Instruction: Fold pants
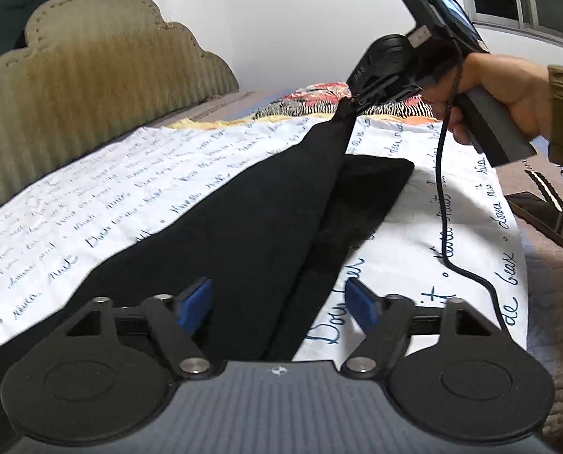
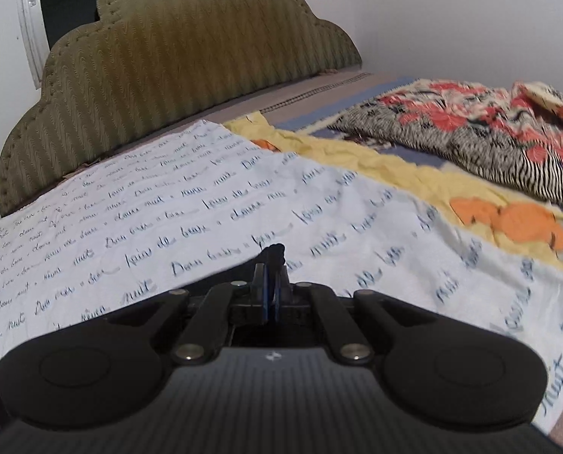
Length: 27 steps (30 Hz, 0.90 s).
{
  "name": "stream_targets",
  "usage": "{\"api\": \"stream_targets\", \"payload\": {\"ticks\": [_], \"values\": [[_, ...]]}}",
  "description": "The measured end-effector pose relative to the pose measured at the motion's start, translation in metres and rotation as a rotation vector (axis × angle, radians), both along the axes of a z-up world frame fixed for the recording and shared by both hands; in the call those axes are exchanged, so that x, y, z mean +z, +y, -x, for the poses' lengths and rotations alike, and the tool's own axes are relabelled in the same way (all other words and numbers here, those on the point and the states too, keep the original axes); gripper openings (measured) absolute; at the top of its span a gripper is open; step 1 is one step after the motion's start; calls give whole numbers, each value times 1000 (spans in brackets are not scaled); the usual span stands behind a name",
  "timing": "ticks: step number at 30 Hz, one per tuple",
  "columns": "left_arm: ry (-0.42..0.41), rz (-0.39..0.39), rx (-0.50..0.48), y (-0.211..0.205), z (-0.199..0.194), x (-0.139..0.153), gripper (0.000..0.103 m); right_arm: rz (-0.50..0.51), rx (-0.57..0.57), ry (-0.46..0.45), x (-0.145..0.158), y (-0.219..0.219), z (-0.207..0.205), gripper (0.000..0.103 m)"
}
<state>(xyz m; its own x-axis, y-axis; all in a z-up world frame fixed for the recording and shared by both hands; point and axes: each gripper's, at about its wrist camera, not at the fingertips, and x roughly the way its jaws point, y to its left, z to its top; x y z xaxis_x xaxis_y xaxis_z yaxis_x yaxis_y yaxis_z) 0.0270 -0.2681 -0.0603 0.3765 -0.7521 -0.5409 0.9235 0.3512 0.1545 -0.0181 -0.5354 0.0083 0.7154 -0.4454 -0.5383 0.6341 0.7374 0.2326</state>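
Soft black pants [image 1: 266,219], limp and light, lifted by one end at upper right.
Right claw [image 1: 351,104] pinches the fabric tip; left claw [image 1: 277,302] gapes empty. Best hold: hem corners.

My pants [image 1: 266,227] are plain black; sheet [image 1: 92,204] white with blue script; headboard [image 2: 175,56] olive, ribbed; upper-right cloth [image 2: 470,132] red-floral, zebra-striped.
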Motion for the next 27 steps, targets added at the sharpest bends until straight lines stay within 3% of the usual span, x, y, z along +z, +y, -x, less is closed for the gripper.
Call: {"api": "stream_targets", "payload": {"ticks": [2,4,10,17,23,27], "values": [[8,-6,12,3,-2,0,65,-22,-8,-3,-7,-3,7,3],[25,-21,14,1,-4,1,47,-51,-15,-18,-11,-6,15,3],[79,-25,36,-4,-8,2,12,-40,-11,-39,-9,-1,26,3],[133,-20,20,5,-6,6,9,-51,-23,-75,-6,5,47,2],[131,-57,-16,5,1,2,10,-163,-73,-70,-42,-4,72,3],[147,-42,-44,14,5,7,10,-232,-121,-64,-63,-8,79,23]]}}
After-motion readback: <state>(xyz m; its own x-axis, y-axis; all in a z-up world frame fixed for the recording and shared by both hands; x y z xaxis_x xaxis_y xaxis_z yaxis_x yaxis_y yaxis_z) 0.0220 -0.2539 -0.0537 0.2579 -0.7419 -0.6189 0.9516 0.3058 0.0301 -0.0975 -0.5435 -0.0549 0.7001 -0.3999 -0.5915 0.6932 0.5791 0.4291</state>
